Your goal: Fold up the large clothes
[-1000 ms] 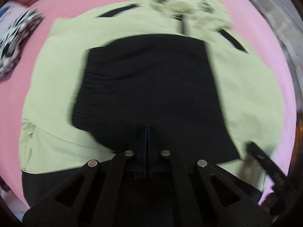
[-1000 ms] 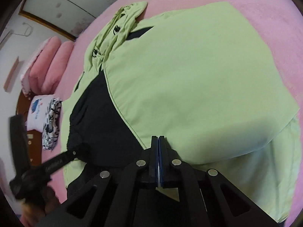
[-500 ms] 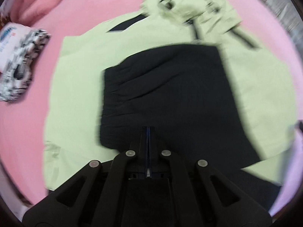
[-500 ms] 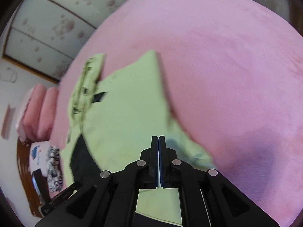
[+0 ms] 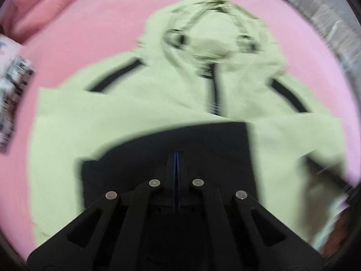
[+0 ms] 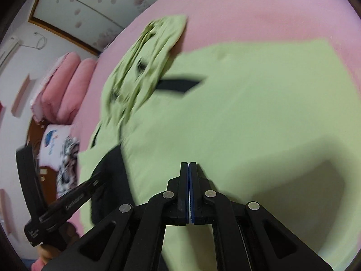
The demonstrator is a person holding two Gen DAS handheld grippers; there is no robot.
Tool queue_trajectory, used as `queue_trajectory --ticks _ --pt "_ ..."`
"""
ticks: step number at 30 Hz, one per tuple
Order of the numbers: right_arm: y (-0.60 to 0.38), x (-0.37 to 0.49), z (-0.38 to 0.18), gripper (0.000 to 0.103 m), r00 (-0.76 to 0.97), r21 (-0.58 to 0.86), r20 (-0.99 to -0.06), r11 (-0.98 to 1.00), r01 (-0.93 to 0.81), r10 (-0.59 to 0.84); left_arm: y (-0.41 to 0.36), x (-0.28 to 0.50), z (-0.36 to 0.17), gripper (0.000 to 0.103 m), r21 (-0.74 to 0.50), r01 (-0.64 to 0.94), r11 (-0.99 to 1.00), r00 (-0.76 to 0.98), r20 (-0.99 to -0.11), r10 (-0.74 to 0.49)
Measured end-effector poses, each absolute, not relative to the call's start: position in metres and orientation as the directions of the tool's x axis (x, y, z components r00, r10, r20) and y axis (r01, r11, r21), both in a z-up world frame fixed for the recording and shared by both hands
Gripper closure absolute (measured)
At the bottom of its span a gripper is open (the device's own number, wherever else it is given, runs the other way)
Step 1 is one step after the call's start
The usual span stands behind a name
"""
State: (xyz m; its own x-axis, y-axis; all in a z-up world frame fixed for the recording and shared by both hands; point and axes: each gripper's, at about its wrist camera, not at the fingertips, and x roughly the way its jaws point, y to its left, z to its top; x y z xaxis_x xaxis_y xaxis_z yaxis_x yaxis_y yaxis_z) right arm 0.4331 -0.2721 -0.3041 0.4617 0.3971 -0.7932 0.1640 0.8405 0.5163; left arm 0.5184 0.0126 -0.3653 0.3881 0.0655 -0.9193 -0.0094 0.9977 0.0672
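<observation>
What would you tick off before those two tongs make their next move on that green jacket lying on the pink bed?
1. Left tongs shut with nothing between them: ok; they sit over the black panel.
2. Right tongs shut and empty: ok, above the green back panel.
3. Green jacket lying on the pink bed: ok.
4. Hood flat and tidy: not ok, it lies bunched.
5. Jacket's near hem visible, to pick a grasp point: cannot tell; the tongs hide it and the pictures are blurred.
6. Patterned pillow away from the jacket: ok, it sits off to the side by the pink cushions.
</observation>
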Motion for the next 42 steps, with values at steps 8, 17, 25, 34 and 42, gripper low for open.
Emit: queue_trajectory --ticks 8,17,25,34,42 --pt "-0.369 0.437 -0.286 0.102 0.468 0.313 -0.873 0.896 0.314 0.141 0.069 0.533 -0.382 0.103 0.297 -0.018 0.955 0.345 -0.895 0.284" --pt "-0.401 0.45 -0.265 0.102 0.411 0.399 -0.878 0.849 0.346 0.245 0.078 0.549 -0.353 0.103 0.167 0.162 0.973 0.324 -0.94 0.107" --pt "-0.369 0.579 -0.215 0.065 0.392 0.579 -0.803 0.743 0.335 0.449 0.087 0.674 -0.302 0.09 -0.052 0.129 0.99 0.154 -0.986 -0.072" --pt "-0.341 0.695 -0.221 0.04 0.409 0.624 -0.781 0.612 0.486 0.472 0.1 0.783 -0.266 0.048 -0.141 -0.013 0.99 0.171 -0.976 -0.137" --pt "-0.315 0.742 -0.282 0.04 0.292 0.601 -0.796 0.635 0.485 0.53 0.073 0.836 -0.298 0.04 -0.203 0.017 0.979 0.121 -0.972 -0.204"
